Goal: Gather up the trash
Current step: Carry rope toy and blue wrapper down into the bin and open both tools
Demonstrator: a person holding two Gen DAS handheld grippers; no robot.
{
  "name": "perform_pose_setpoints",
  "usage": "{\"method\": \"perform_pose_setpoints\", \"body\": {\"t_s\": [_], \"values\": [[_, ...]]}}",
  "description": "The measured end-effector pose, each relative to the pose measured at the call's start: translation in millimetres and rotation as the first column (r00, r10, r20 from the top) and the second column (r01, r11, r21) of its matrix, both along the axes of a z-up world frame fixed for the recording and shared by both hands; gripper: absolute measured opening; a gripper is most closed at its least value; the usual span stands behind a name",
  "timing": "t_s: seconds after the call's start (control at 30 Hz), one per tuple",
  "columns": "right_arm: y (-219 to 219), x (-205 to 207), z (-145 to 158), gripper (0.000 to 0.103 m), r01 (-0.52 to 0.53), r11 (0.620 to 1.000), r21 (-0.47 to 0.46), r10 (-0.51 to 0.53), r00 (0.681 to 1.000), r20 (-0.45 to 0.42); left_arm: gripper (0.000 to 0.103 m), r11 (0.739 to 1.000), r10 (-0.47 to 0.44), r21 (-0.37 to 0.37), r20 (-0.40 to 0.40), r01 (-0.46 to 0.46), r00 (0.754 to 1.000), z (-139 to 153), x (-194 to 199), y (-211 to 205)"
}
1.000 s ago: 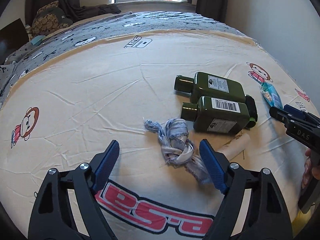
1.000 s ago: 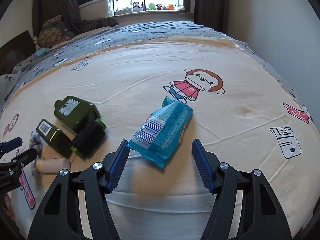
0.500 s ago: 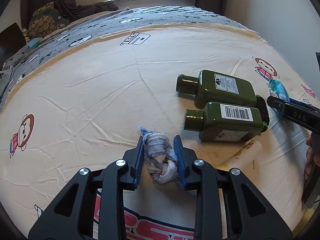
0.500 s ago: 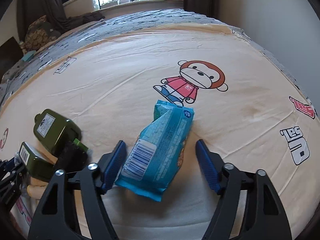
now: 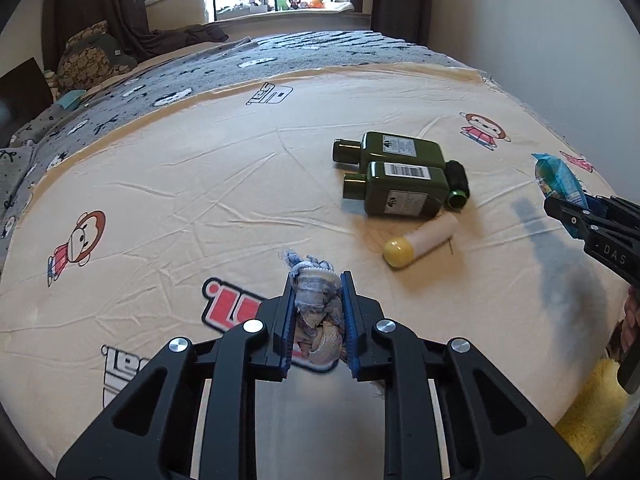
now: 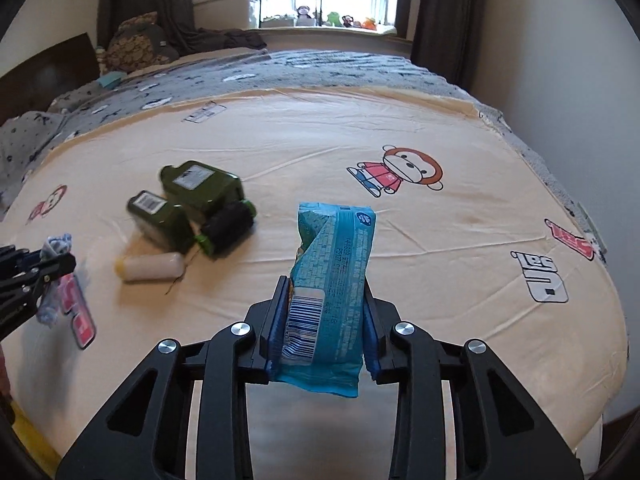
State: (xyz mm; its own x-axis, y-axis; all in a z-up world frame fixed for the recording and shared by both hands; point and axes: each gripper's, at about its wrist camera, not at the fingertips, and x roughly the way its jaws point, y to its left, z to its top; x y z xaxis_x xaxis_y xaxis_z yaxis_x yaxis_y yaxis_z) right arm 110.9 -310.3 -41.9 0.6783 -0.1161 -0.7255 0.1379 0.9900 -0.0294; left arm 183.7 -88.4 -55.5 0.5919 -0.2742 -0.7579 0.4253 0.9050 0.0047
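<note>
Frayed blue-grey rag knot (image 5: 316,312): pinched between the pads of the left gripper (image 5: 317,322), lifted clear of the cream bedsheet (image 5: 200,184); loose threads may slip out. Blue snack wrapper (image 6: 334,280): right gripper (image 6: 326,324), jaws just closing, squeezes its lower half, and the slick film could slide free or crumple. Uncollected on the sheet: two green bottles (image 5: 396,178), black cap (image 5: 457,184), cream tube (image 5: 420,240). No bin in view; a dropped item would land among these.

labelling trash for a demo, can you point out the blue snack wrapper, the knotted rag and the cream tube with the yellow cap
blue snack wrapper (image 6: 336,280), right wrist view, middle of the pack.
knotted rag (image 5: 316,300), left wrist view, bunched cloth between the pads.
cream tube (image 5: 430,236), left wrist view, pale body.
</note>
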Motion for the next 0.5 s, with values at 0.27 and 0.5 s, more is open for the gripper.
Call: {"method": "perform_pose_setpoints", "body": {"t_s": [0.27, 0.5], "values": [[49.5, -107.2, 40.8, 0.033, -0.104, 0.993, -0.062, 0.111, 0.986, 0.128, 0.019, 0.999, -0.032, -0.011, 0.102, 0.033, 0.994, 27.2, -100.6, 21.0], [87.3, -181.4, 42.7, 0.033, -0.218, 0.975, -0.049, 0.223, 0.962, 0.155, 0.020, 0.998, -0.052, -0.027, 0.125, 0.056, 0.991, 19.5, -175.7, 41.0]]}}
